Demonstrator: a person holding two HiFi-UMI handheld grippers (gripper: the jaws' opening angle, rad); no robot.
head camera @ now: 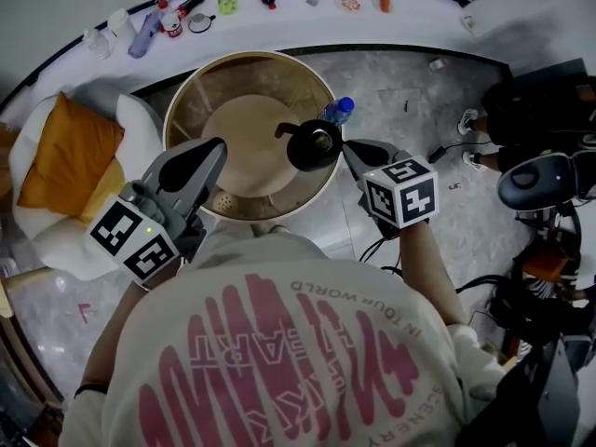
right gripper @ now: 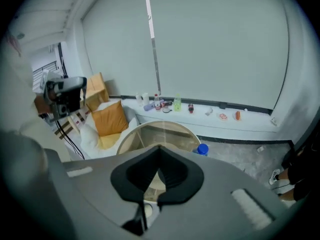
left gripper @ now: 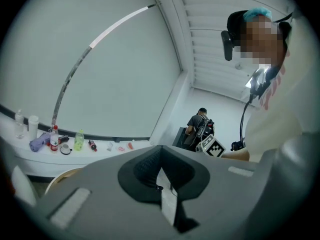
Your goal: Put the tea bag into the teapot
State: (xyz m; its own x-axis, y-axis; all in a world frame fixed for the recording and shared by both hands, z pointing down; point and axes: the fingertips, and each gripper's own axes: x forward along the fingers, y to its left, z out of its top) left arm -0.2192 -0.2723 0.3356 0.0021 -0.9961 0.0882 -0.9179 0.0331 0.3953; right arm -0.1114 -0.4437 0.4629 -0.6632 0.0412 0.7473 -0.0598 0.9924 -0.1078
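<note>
A black teapot (head camera: 312,145) stands on the near right edge of a round table (head camera: 186,91). My right gripper (head camera: 349,147) sits just right of the teapot, jaws shut. In the right gripper view its fingers (right gripper: 172,176) meet above the table (right gripper: 165,131). Below them a dark shape and a thin line show; I cannot tell what they are. My left gripper (head camera: 216,147) hovers over the table's near left edge, raised and pointing at the far wall. Its fingers (left gripper: 145,169) look closed with nothing between them. No tea bag is clearly visible in any view.
A blue-capped bottle (head camera: 337,110) stands behind the teapot. An orange cushion (head camera: 70,152) lies on a white seat to the left. A long white sill (head camera: 279,7) at the back carries several bottles and small items. Cables and equipment crowd the floor at right (head camera: 535,277).
</note>
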